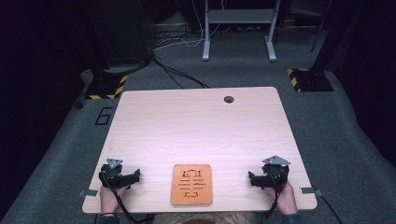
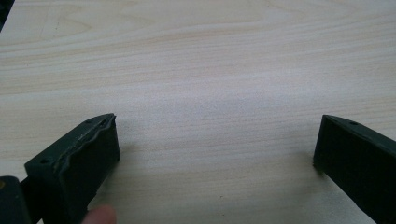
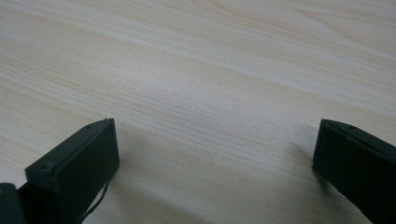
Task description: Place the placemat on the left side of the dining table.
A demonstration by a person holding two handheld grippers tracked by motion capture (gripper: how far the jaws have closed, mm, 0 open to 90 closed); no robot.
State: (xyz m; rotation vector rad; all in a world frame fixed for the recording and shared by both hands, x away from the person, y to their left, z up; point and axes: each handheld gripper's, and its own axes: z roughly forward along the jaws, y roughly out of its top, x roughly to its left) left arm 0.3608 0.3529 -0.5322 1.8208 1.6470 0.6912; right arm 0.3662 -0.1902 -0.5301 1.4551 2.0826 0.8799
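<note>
Orange mat lies flat at the near edge of the worktop, midway between our two hands, and it is the thing nearest both tools. We rest the left hand-held gripper on the wood well to the mat's left, its jaws spread wide with nothing between them. The right hand-held gripper sits well to the mat's right, its jaws equally wide and empty. Both tips point inward toward the mat, which we judge to be a ready stance: each side can close in on an edge without crossing the other. In both gripper views we see bare wood grain between the black jaws.
</note>
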